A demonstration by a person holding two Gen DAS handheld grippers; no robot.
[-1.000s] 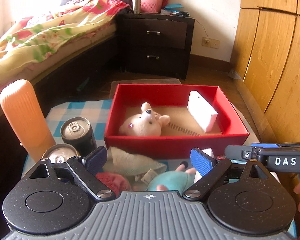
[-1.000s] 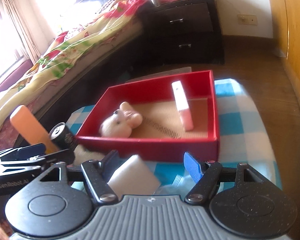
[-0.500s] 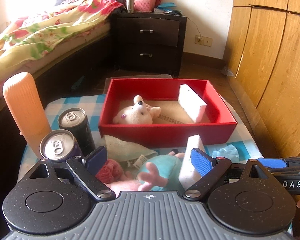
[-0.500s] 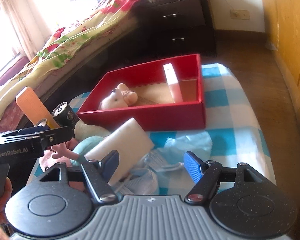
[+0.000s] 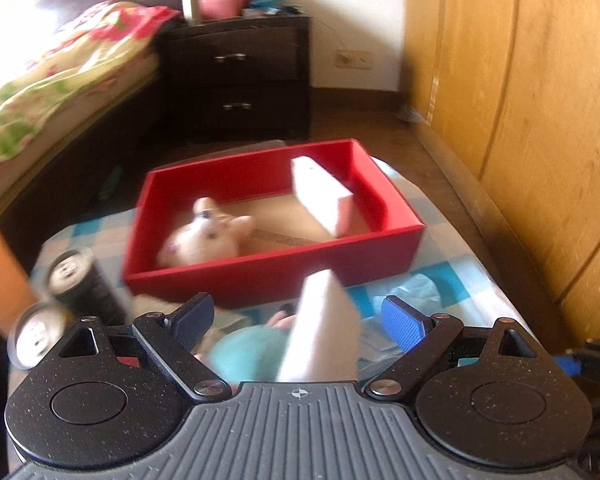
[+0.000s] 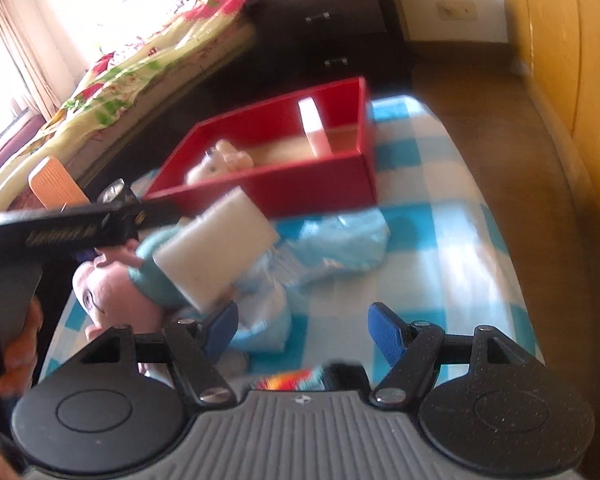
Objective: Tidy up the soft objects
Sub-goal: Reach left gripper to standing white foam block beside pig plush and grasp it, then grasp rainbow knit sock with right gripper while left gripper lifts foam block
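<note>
A red box (image 5: 384, 256) (image 6: 324, 188) on the checkered table holds a white plush mouse (image 5: 204, 236) (image 6: 216, 164) and a white foam block (image 5: 320, 200) (image 6: 314, 132). In front of it a second white foam block (image 5: 324, 340) (image 6: 216, 248) leans on a teal-and-pink plush doll (image 5: 248, 354) (image 6: 148, 280). My left gripper (image 5: 296, 320) is open, with the block and doll between its fingers. My right gripper (image 6: 300, 326) is open and empty, above a light blue cloth (image 6: 340, 248).
Two drink cans (image 5: 80, 280) and an orange cylinder (image 6: 54, 184) stand at the table's left. A white knit item (image 5: 148, 304) lies by the cans. A bed (image 5: 60, 80), a dark nightstand (image 5: 240, 80) and wooden wardrobe doors (image 5: 520, 120) surround the table.
Both grippers have drawn back from the box and tilted. The foam block left the right gripper's side and now leans on the doll; the views are motion-blurred.
</note>
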